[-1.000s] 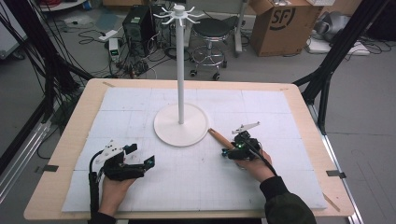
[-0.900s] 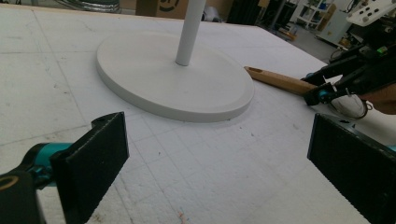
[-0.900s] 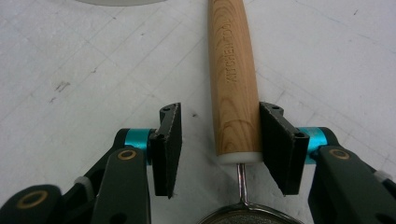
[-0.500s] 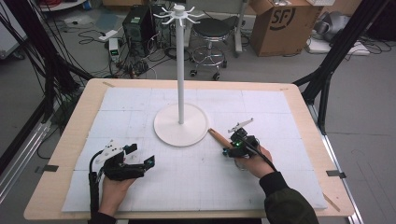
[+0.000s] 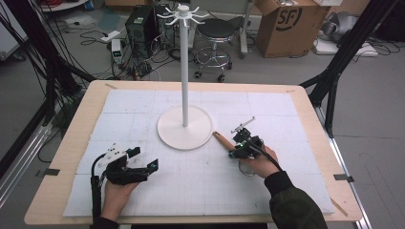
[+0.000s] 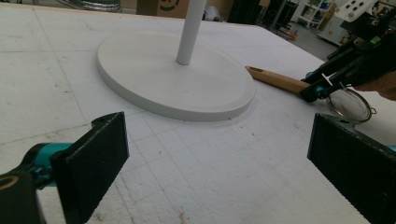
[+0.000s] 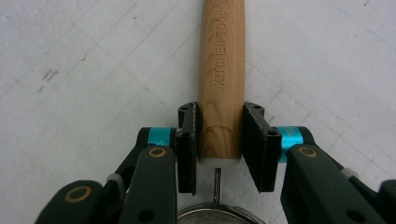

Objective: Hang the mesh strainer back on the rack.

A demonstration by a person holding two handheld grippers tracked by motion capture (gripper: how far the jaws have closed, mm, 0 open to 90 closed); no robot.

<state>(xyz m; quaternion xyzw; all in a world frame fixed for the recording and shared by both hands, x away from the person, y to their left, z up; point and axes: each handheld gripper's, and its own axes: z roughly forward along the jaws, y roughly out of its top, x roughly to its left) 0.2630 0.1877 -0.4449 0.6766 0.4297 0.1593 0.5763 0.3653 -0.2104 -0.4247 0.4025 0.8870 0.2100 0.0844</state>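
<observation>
A small sieve with a wooden handle [image 5: 221, 139] lies flat on the white mat, just right of the stand's round base [image 5: 185, 128]. The handle [image 7: 221, 70] is stamped KITCHEN TOOL, and the sieve's metal rim [image 7: 219, 217] peeks in at the bottom edge. My right gripper [image 7: 219, 140] is shut on the handle's lower end, a pad pressed against each side. In the high view that gripper [image 5: 234, 152] sits over the sieve. My left gripper [image 5: 144, 158] rests at the front left, wide open and holding nothing. From its own view [image 6: 215, 154] I see the handle [image 6: 275, 80] and mesh bowl [image 6: 348, 100].
A tall white stand [image 5: 184, 62] with hooks on top rises from the round base [image 6: 173, 79] at the mat's middle. The white foam mat [image 5: 143, 105] covers most of the wooden table [image 5: 76, 129]. Beyond the table are a stool, cables and a cardboard box.
</observation>
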